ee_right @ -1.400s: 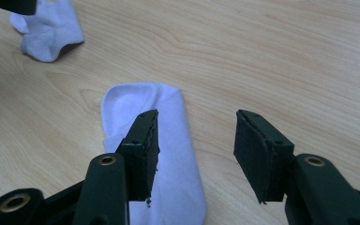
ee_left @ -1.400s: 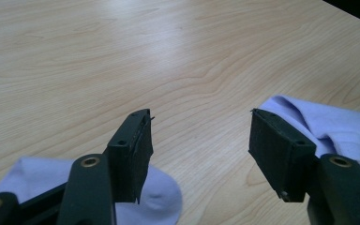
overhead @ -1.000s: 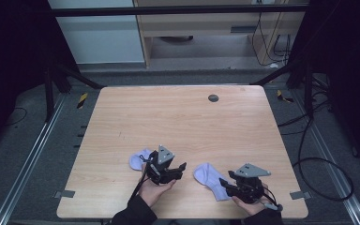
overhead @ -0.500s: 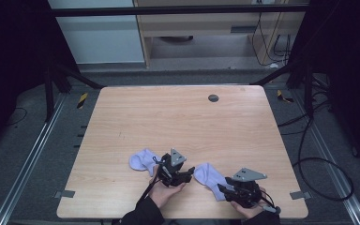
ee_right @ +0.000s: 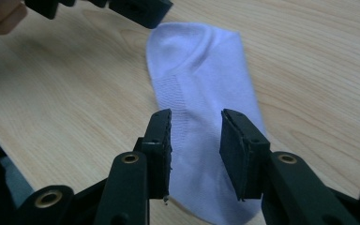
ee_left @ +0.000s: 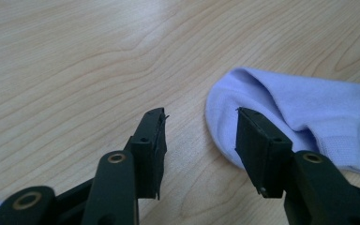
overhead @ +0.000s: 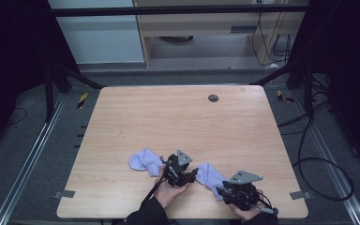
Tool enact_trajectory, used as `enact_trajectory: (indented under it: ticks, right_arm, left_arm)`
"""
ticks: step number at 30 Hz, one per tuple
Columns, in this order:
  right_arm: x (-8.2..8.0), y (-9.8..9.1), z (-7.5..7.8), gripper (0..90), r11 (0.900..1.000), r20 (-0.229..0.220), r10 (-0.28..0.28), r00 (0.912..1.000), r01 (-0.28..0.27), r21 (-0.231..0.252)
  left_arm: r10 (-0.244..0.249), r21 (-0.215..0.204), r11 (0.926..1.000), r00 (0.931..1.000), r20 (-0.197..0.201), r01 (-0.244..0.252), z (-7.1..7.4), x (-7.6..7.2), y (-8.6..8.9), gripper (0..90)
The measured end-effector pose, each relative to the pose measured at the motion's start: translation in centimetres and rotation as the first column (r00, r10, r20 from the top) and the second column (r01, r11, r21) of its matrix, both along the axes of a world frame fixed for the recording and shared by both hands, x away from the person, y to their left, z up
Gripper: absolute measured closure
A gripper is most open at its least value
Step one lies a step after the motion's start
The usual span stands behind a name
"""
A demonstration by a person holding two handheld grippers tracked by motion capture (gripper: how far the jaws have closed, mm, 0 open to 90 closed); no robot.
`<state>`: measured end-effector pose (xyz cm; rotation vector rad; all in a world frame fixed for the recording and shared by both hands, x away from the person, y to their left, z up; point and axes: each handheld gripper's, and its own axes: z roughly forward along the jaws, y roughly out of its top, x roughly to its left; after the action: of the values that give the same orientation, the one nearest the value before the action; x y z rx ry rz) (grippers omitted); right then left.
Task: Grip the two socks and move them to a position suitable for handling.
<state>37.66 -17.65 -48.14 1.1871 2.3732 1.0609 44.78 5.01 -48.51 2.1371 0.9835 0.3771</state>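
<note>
While both socks lie flat on the worktop (overhead: 178,122), nothing looks paired or lifted yet, so my read is early stage: pickup just starting, and everything after it is left.

Right sock (overhead: 209,174) sits near the front edge, between the two hands. Left sock (overhead: 143,160) lies just left of the left tongs (overhead: 193,172), apart from the other sock.

Left tongs: jaws have just been closing, now roughly half open. In the left gripper view they (ee_left: 199,136) sit low at the rounded end of the right sock (ee_left: 309,112); one jaw is over the sock's edge, the other over bare wood. Pads not pressing cloth as far as I can see, so not gripping yet.

Right tongs (overhead: 221,191): jaws also just been closing, gap fairly narrow now. In the right gripper view they (ee_right: 196,140) straddle the ribbed part of the same sock (ee_right: 201,70), cloth visible between the jaws. No pinch or bunching visible, so I'd call it open, grip pending.

Left tongs' tip (ee_right: 136,9) shows at the sock's far end there too.
</note>
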Motion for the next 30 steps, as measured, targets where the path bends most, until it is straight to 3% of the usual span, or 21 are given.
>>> enact_trajectory:
  ticks: [10,19,30]
  right_arm:
    - [-0.2,0.8,-0.7,65.8,0.9982,-0.040,0.050,0.9979,-0.052,-0.030]
    - [-0.2,1.1,-1.1,67.4,0.9958,-0.067,0.074,0.9950,-0.077,-0.049]
    - [-0.1,1.1,-1.1,84.0,0.9967,-0.069,0.049,0.9964,-0.054,-0.060]
  left_arm:
    - [-0.002,0.027,0.9996,0.9993,-0.036,0.003,-0.7,0.2,-0.6,61.8]
    - [-0.012,0.019,0.9997,0.9982,-0.060,0.013,-1.0,0.3,-0.8,73.6]
    - [-0.030,0.002,0.9995,0.9970,-0.071,0.030,-1.1,0.3,-1.0,88.0]
